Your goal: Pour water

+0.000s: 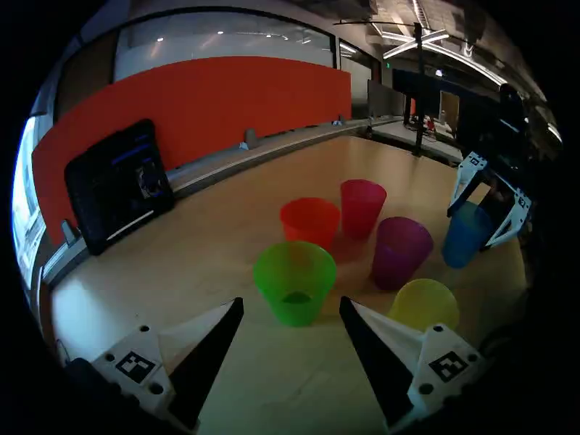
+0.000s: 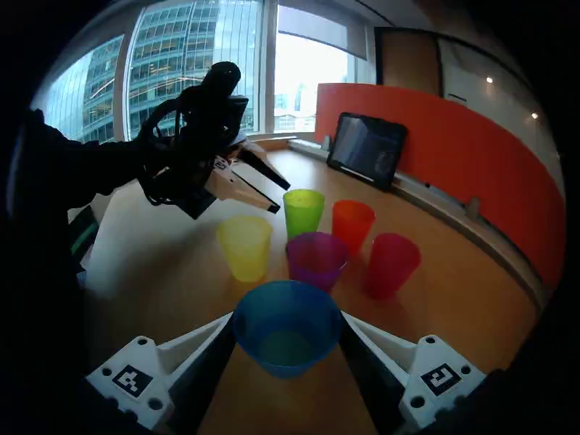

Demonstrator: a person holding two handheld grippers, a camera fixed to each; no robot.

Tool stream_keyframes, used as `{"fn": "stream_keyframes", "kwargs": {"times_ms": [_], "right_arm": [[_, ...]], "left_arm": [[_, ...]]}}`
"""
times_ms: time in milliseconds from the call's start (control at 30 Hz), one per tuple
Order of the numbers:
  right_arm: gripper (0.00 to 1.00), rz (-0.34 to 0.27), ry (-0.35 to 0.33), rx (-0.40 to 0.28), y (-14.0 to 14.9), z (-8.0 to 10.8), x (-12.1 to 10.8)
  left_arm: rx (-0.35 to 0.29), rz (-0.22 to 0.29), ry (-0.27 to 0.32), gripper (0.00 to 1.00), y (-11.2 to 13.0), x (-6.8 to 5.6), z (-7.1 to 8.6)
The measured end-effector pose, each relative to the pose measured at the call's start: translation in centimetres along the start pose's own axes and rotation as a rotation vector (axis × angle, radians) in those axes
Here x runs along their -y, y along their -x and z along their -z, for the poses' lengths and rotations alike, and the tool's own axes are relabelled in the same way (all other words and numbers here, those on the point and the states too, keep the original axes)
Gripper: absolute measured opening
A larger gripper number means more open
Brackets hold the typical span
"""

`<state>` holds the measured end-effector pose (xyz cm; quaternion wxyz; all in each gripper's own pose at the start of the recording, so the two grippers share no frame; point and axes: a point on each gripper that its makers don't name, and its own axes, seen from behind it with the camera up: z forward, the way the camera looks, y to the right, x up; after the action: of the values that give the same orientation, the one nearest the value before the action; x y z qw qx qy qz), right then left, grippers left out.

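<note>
My right gripper (image 2: 287, 319) is shut on a blue cup (image 2: 286, 341) with a little water in its bottom; the left gripper view shows that gripper (image 1: 470, 228) and blue cup (image 1: 464, 235) at far right. My left gripper (image 1: 290, 301) stands open, just short of a green cup (image 1: 293, 279) that sits ahead between its fingers. Behind it are an orange cup (image 1: 310, 221), a red cup (image 1: 362, 206), a purple cup (image 1: 400, 250) and a yellow cup (image 1: 424, 304). In the right gripper view the left gripper (image 2: 281, 198), held by a dark-sleeved hand, hovers by the green cup (image 2: 303, 212).
All cups stand clustered on a wooden table (image 1: 217, 239). A dark tablet (image 1: 119, 185) leans against the orange wall (image 1: 217, 101) at the table's far edge. Tall windows (image 2: 188, 65) lie behind the person's arm (image 2: 80, 174).
</note>
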<state>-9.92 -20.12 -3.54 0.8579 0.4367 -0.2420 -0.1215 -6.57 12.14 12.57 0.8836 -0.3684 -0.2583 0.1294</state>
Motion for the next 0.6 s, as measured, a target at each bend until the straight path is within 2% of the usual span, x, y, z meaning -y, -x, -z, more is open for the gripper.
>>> {"fn": "stream_keyframes", "kwargs": {"times_ms": [600], "right_arm": [[0.94,-0.018,0.041,-0.037,-0.4,1.7,-1.1]], "left_arm": [[0.044,-0.025,0.027,0.99,-0.5,-0.4,-3.3]]}}
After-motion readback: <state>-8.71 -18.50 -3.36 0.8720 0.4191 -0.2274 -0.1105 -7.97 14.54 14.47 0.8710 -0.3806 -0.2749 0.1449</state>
